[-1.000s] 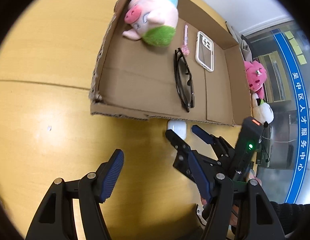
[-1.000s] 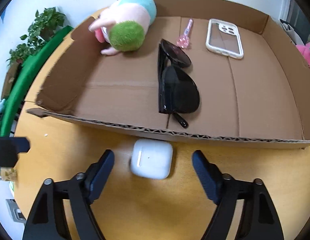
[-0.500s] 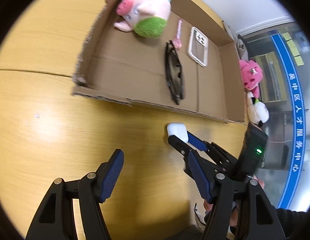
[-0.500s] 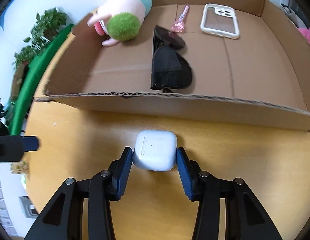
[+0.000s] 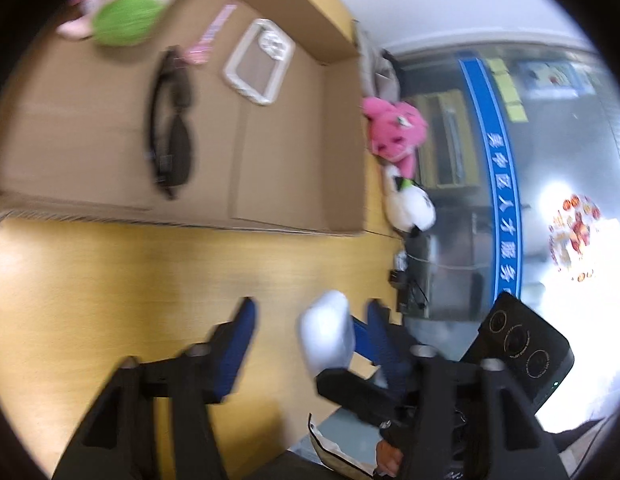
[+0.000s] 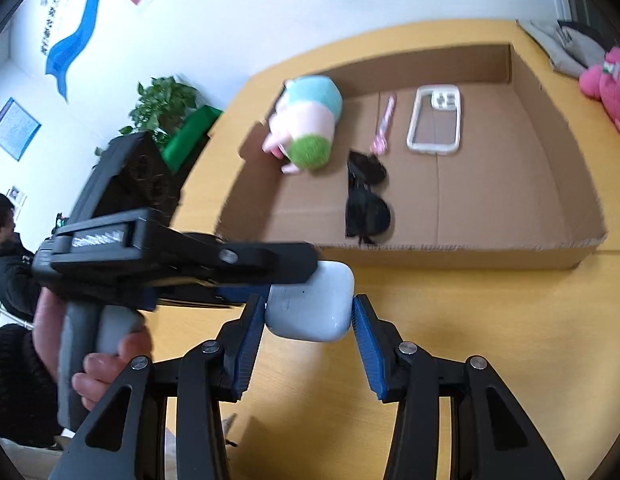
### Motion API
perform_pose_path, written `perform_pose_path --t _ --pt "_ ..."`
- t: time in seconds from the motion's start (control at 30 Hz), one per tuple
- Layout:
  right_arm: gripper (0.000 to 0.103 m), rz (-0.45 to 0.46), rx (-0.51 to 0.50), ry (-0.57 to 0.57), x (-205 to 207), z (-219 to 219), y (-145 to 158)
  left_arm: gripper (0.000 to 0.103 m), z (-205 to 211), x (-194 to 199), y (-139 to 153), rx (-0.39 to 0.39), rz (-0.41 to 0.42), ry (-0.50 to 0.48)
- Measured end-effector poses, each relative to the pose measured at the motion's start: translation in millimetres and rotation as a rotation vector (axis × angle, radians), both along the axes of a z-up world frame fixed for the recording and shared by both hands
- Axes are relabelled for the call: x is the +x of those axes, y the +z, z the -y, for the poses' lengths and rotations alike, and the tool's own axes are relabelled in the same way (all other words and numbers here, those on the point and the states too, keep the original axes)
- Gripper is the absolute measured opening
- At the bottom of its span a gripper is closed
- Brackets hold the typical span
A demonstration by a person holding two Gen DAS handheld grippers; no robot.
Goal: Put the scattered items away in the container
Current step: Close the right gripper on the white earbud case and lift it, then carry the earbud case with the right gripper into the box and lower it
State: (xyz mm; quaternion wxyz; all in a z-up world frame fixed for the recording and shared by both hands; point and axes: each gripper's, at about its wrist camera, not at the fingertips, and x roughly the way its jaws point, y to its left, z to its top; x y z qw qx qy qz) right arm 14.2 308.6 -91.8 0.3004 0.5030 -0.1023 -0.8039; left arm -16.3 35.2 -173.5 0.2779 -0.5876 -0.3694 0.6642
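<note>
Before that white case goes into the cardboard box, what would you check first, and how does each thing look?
1. Right claw has the white earbud case between both blue pads: ok.
2. Case lifted off the table: looks ok, though the blur leaves some doubt.
3. Left claw out of the way: not ok; it is closing, empty, right beside the case in the right wrist view.
4. Free floor in the cardboard box: ok, the part right of the phone case is bare.
5. Sunglasses near the front wall, so drop clear of them: cannot tell yet.
6. Plush toy inside the box: ok.
</note>
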Motion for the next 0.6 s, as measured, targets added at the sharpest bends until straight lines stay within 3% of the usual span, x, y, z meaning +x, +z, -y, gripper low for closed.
perform_pose_path --t 0.03,0.1,0.37,0.6 --pt "0.049 -0.011 0.005 0.008 0 -1 5 0.027 -4 -2 4 0.003 -0.008 -0.006" --pt "0.049 -0.025 0.011 0.029 -2 -3 11 0.025 -12 -7 12 -0.009 -0.024 -0.015" --pt "0.048 -0.052 0.039 0.066 -21 -12 32 0.024 -29 -32 42 -0.075 -0.085 -0.073" --pt "0.048 -0.056 0.062 0.071 -64 -13 41 0.024 -32 -80 54 -0.089 -0.128 -0.121"
